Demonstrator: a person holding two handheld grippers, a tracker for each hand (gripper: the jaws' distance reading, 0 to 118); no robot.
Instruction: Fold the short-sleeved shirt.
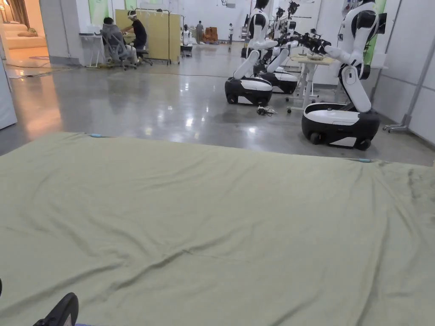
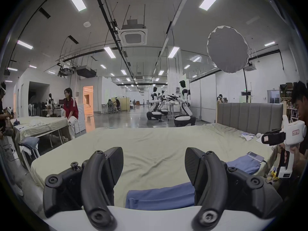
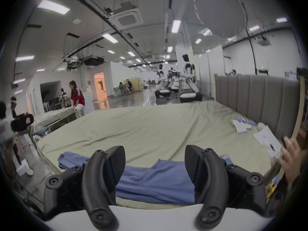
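A blue short-sleeved shirt lies rumpled along the near edge of a bed covered by a pale green sheet, its long axis running left to right across the right gripper view. The left gripper and right gripper hover above it, jaws spread apart, holding nothing.

The shirt lies on the bed at its near edge, headboard to the right.

blue shirt partly behind claw, right edge blurred
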